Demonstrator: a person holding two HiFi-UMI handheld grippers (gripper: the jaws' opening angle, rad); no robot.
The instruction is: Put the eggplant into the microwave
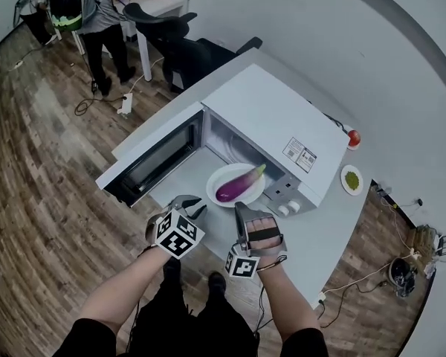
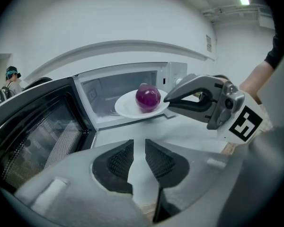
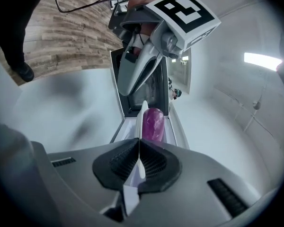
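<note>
The eggplant (image 1: 239,184) lies on a white plate (image 1: 217,180) at the mouth of the open microwave (image 1: 275,117), and it seems to be only partly inside. The right gripper (image 1: 242,207) is clenched on the rim of the plate, while the left gripper (image 1: 192,201) has its jaws a little apart with nothing between them. I judge that the plate is to be pushed deeper in, and the door (image 1: 145,166) is not yet closed.

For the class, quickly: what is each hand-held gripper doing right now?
Left hand-held gripper: open, holding nothing.
Right hand-held gripper: closed on the plate rim.

Wood-plank floor (image 1: 30,162), white wall (image 1: 372,43), black office chair (image 1: 186,50) beside a white desk (image 1: 162,6).
</note>
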